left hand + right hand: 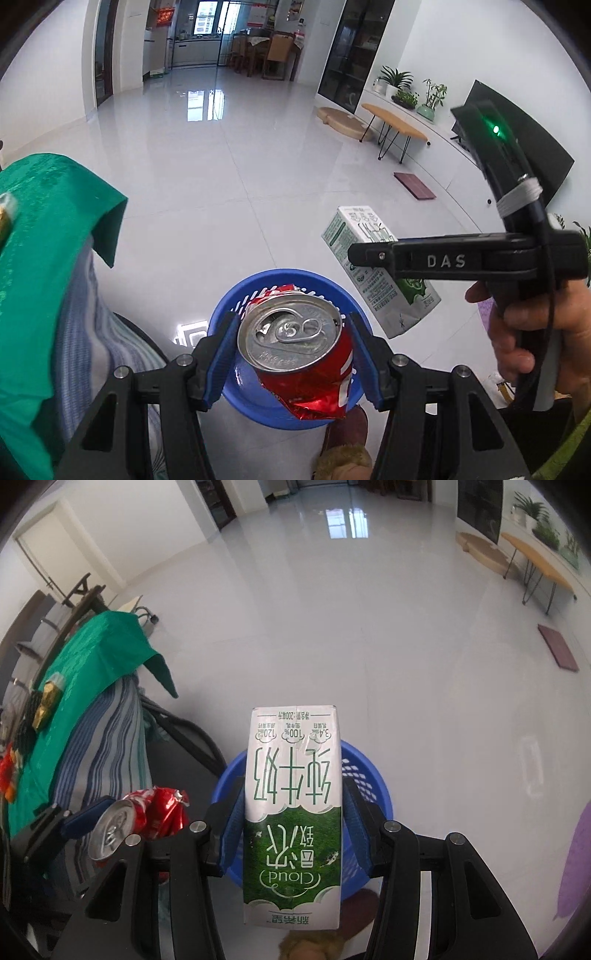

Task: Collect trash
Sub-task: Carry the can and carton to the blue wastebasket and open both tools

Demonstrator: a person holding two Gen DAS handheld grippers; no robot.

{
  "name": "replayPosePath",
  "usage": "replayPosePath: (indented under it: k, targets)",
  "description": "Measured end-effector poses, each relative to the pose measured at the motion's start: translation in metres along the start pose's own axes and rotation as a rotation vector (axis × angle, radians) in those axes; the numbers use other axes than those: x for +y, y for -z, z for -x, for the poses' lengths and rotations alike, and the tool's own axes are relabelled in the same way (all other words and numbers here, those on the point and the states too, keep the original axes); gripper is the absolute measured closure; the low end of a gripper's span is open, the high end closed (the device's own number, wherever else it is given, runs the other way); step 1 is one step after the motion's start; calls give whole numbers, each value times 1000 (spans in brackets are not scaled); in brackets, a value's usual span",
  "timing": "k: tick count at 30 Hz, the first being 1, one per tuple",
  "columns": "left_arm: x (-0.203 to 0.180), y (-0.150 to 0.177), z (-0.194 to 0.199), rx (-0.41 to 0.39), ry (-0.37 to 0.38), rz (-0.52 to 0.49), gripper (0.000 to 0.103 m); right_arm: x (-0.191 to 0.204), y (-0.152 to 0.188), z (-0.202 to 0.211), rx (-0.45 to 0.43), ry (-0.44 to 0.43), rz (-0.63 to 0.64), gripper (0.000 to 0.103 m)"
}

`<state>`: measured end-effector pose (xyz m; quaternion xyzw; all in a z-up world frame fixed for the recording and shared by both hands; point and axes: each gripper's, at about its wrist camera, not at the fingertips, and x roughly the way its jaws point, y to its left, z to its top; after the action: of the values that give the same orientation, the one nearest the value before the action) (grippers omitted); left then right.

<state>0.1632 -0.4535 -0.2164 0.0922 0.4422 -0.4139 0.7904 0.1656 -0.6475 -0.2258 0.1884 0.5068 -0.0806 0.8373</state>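
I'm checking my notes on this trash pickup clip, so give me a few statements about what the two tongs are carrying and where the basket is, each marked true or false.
1. The left tongs grip a crushed red can. True.
2. The right tongs are empty. False: they hold a green and white milk carton.
3. A blue basket stands on the floor below both tongs. True.
4. The can already lies in the basket. False: it is held above it.
5. The table beside the basket has a red cloth. False: the cloth is green.
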Motion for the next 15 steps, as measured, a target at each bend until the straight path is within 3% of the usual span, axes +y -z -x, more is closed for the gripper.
replayPosePath:
  k: [3,6,12,15]
  targets:
    - [-3,-1,-12,6,-6,-15,43,-10,1,-4,6,-11,-21,49]
    - [-1,-2,-28,15,-23,-18,27,-17,1,-7,12,-8,-38,36]
    - [-3,-7,-28,4,-28,-15,26,-39,-3,13,-42,19,-83,23]
    - [-3,-6,-8,-65,-24,7,26,-37,-6,30,-108,37,-73,11]
